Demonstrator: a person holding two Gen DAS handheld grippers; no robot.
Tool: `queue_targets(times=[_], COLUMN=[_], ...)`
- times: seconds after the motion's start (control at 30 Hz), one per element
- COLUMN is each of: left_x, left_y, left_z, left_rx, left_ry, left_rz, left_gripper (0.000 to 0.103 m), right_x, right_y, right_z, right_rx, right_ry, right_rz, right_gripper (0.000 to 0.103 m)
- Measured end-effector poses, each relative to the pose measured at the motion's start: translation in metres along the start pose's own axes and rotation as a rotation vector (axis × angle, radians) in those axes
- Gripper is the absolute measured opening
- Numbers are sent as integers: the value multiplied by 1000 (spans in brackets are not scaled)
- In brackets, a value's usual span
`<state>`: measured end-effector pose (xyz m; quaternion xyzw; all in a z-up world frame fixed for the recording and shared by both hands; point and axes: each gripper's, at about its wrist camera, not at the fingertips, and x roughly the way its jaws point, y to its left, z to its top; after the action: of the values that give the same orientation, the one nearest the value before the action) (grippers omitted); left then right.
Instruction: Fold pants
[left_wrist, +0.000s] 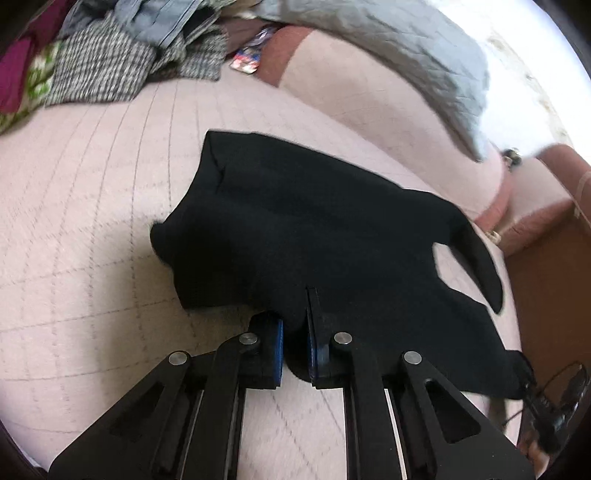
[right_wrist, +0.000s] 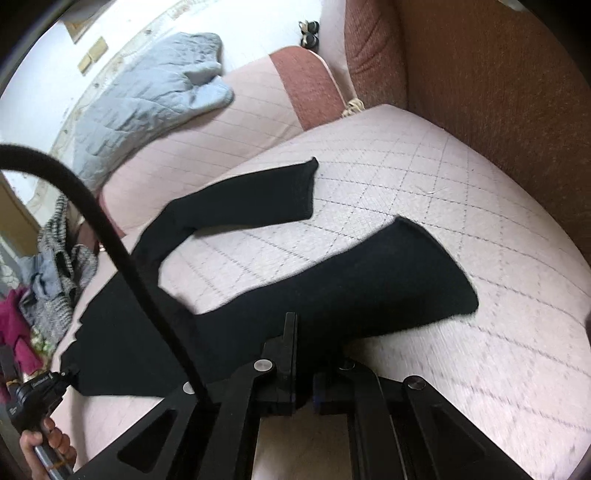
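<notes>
While both grippers' fingers pinch the pants (left_wrist: 314, 229), matte black knit, legs splayed, quilted pink cover (left_wrist: 92, 206).

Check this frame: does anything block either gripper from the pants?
No. Both grippers are already on the pants: the left gripper pinches the near edge at the waist end, and the right gripper is closed on a leg. A black cable arcs above, not between.

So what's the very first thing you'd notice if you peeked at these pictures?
The black pants stand out most, spread on the pale pink quilted sofa with both legs splayed apart. Each gripper pinches the near edge: the left gripper and the right gripper. A blue quilted blanket is draped over the sofa's back.
</notes>
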<state>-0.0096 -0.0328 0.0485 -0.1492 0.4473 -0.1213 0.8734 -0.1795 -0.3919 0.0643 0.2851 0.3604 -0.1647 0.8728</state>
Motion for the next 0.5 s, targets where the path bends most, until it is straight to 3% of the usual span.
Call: queue_targets(times=[0.33, 0.43, 0.5], left_x=[-52, -50, -43], left_y=[36, 46, 55], left_z=[-9, -25, -36], left_rx=[35, 67, 70], left_ry=[15, 62, 102], left_rz=[-21, 19, 30], left_gripper=[9, 9, 10], right_x=[-40, -30, -20], right_y=[15, 9, -1], right_z=[-33, -48, -54], right_rx=[-88, -97, -55], right_ry=[46, 164, 233], right_rz=[31, -20, -45], right_gripper=[4, 4, 12])
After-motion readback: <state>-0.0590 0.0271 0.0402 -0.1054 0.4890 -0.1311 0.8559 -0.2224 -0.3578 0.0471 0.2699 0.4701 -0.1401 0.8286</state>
